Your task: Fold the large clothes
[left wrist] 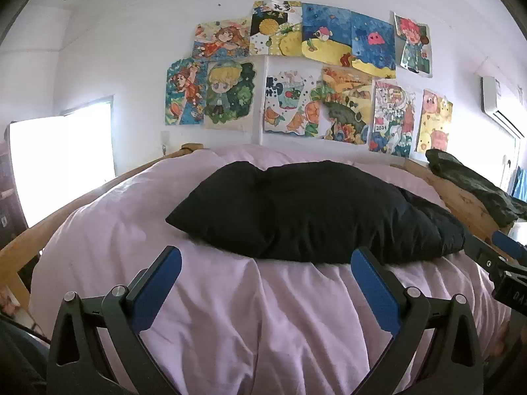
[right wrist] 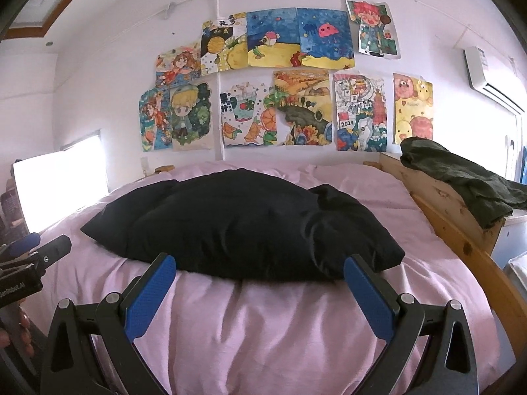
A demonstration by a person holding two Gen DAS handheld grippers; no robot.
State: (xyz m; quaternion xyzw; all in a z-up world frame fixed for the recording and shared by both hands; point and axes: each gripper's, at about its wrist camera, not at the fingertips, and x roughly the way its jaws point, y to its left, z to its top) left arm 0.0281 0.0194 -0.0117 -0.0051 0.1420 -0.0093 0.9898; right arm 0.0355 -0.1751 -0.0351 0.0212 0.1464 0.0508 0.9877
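Observation:
A large black garment [left wrist: 303, 210] lies bunched in a folded heap on the pink bed sheet [left wrist: 230, 312]; it also shows in the right wrist view [right wrist: 243, 223]. My left gripper [left wrist: 265, 256] is open and empty, held just short of the garment's near edge. My right gripper [right wrist: 260, 265] is open and empty, its fingertips level with the garment's near edge, right fingertip overlapping the garment's corner. The right gripper's tip also shows at the right edge of the left wrist view [left wrist: 504, 256]. The left gripper shows at the left edge of the right wrist view [right wrist: 29, 256].
A wooden bed frame [right wrist: 438, 197] runs along the right side, with a dark green garment [right wrist: 461, 177] draped over its headboard corner. Drawings [right wrist: 273, 79] cover the far wall. A bright window [right wrist: 62, 184] is at left, an air conditioner [right wrist: 487, 75] at upper right.

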